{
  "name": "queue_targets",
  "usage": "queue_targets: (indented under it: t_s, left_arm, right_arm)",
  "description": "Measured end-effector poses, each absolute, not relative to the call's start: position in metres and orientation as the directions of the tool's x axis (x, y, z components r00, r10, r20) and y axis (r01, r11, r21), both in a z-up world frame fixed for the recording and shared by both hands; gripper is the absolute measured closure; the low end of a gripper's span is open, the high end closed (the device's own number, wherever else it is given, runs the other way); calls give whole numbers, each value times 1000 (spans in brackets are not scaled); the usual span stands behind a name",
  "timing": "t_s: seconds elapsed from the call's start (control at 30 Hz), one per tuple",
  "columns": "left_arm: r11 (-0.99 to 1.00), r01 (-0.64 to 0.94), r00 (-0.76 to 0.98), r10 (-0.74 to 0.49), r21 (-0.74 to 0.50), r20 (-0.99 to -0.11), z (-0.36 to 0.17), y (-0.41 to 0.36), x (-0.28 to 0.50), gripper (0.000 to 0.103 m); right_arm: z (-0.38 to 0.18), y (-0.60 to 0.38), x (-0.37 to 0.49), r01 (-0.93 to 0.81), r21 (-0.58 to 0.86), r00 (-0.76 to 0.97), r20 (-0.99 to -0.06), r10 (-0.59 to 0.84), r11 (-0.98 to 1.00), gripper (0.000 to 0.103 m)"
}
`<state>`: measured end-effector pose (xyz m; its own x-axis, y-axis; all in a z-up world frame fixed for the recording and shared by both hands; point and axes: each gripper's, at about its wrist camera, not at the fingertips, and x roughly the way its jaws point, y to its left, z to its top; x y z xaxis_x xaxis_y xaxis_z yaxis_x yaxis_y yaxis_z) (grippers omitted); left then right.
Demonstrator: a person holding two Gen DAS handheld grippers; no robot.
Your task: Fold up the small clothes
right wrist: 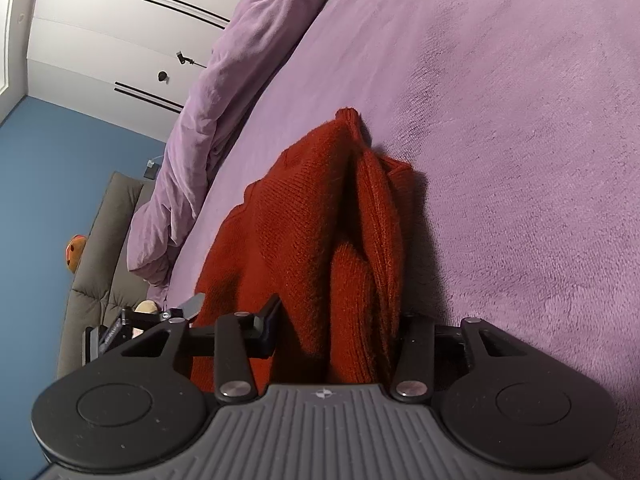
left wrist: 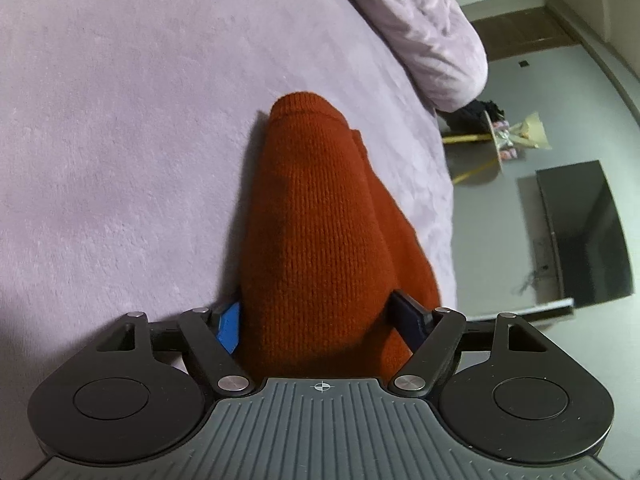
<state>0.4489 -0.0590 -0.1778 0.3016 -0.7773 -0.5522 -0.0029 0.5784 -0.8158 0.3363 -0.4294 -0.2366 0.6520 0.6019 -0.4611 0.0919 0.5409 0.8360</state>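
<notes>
left wrist view: we see our left gripper (left wrist: 320,320) with its jaws spread wide, a bulky fold of the rust-orange knit garment (left wrist: 316,232) sitting between them. the blue pad (left wrist: 229,326) lies just beside the cloth on one side and the dark pad (left wrist: 408,316) against it on the other; whether they press it we cannot tell. the garment runs away from us along the lilac bedspread (left wrist: 120,140), ending in a rounded edge near the rumpled duvet (left wrist: 432,40). wide bare bedspread opens on the left side; on the right the bed's edge drops to a grey floor (left wrist: 500,240) with a dark flat panel (left wrist: 584,232).

right wrist view: our right gripper (right wrist: 336,332) is clamped on gathered folds of the same garment (right wrist: 304,220), which rises in a bunched ridge. bare bedspread (right wrist: 520,160) spreads to the right; on the left lie the duvet (right wrist: 208,100), a grey sofa (right wrist: 100,240) and white cupboards (right wrist: 100,32).
</notes>
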Motion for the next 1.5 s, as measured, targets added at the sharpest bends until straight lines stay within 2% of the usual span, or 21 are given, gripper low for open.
queue_targets:
  t_s: [0.17, 0.23, 0.37, 0.47, 0.7, 0.87, 1.03, 1.13, 1.2, 1.33, 1.4, 1.5]
  left_arm:
    - [576, -25, 268, -783, -817, -561, -180, -56, 456, 24]
    - [607, 21, 272, -768, -794, -580, -178, -63, 457, 25]
    - [668, 89, 307, -724, -739, -617, -176, -70, 449, 44]
    - [652, 76, 321, -732, -754, -601, -177, -64, 446, 49]
    - [637, 135, 324, -752, -759, -574, -136, -55, 427, 52]
    - [710, 128, 309, -692, -693, -652, -99, -13, 390, 51]
    - [792, 68, 344, -589, -607, -731, -97, 38, 351, 48]
    - [861, -3, 336, -478, -508, -812, -109, 63, 335, 46]
    - [880, 22, 376, -447, -474, -812, -104, 80, 319, 48]
    - [926, 27, 505, -338, -376, -795, -72, 99, 299, 50]
    - [948, 29, 552, -281, -318, -785, -64, 93, 297, 49]
    - [952, 58, 552, -283, -302, -784, -65, 69, 301, 47]
  right_arm:
    - [-238, -430, 336, 81, 834, 654, -457, 603, 545, 60]
    - [-238, -430, 336, 77, 834, 657, -455, 602, 546, 61]
    - [-237, -428, 333, 65, 823, 666, -456, 590, 564, 64]
    - [-232, -421, 329, 53, 807, 683, -459, 568, 588, 68]
    - [-201, -400, 315, 1, 830, 676, -411, 612, 557, 71]
    - [-194, -353, 301, -46, 853, 594, -395, 701, 520, 72]
    - [-203, -297, 285, -67, 855, 539, -403, 740, 515, 71]
    - [-211, -287, 273, 10, 803, 528, -511, 679, 596, 61]
    - [-203, -296, 261, 24, 772, 562, -535, 630, 635, 55]
    - [-164, -311, 237, 32, 650, 697, -559, 449, 759, 55]
    - [-151, -299, 241, 1, 620, 712, -552, 435, 785, 55]
    - [-146, -258, 260, -63, 496, 683, -611, 400, 866, 55]
